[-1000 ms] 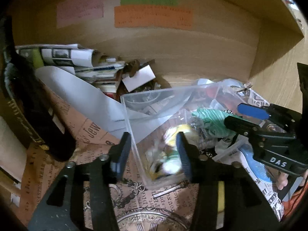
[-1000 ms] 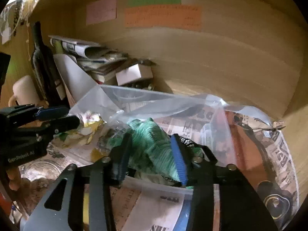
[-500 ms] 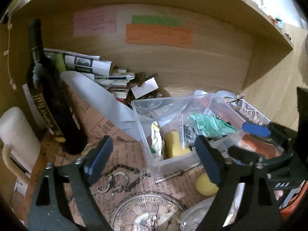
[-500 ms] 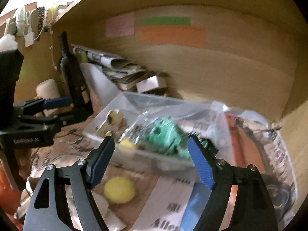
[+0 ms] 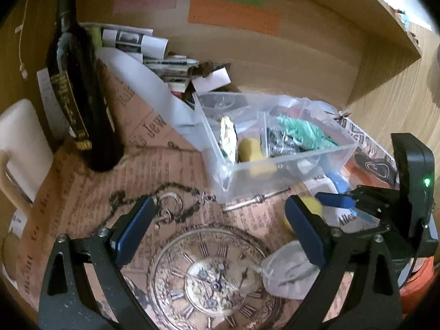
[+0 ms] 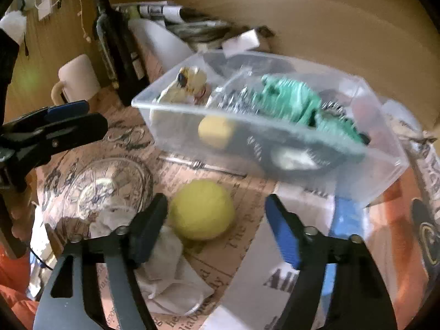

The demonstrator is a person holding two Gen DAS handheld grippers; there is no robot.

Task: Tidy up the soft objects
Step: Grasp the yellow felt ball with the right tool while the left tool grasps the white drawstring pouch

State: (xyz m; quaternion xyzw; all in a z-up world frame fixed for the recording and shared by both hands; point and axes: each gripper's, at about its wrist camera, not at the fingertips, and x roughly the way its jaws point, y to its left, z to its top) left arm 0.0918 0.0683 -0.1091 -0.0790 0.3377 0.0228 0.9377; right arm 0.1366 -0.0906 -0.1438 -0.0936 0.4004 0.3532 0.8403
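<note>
A clear plastic bin (image 5: 288,165) (image 6: 192,115) stands on the printed paper mat. In it lie a green knitted item (image 5: 302,133) (image 6: 288,101), a yellow sponge (image 5: 251,148) (image 6: 216,132) and a crumpled yellow-white item (image 5: 228,137) (image 6: 189,82). A yellow ball (image 6: 202,213) (image 5: 312,207) lies on the mat in front of the bin, and a white drawstring pouch (image 6: 170,277) (image 5: 286,269) lies nearer still. My left gripper (image 5: 217,231) is open and empty above the mat. My right gripper (image 6: 217,225) is open and empty, just behind the ball.
A dark wine bottle (image 5: 79,90) (image 6: 118,49) and a white mug (image 5: 19,148) (image 6: 77,79) stand at the left. Rolled papers and books (image 5: 143,44) are stacked against the wooden back wall. A metal key (image 5: 255,199) lies by the bin's front.
Both grippers have opened and pulled back from the bin. The green item and the crumpled item now lie in the bin. The yellow ball and pouch have come into view.
</note>
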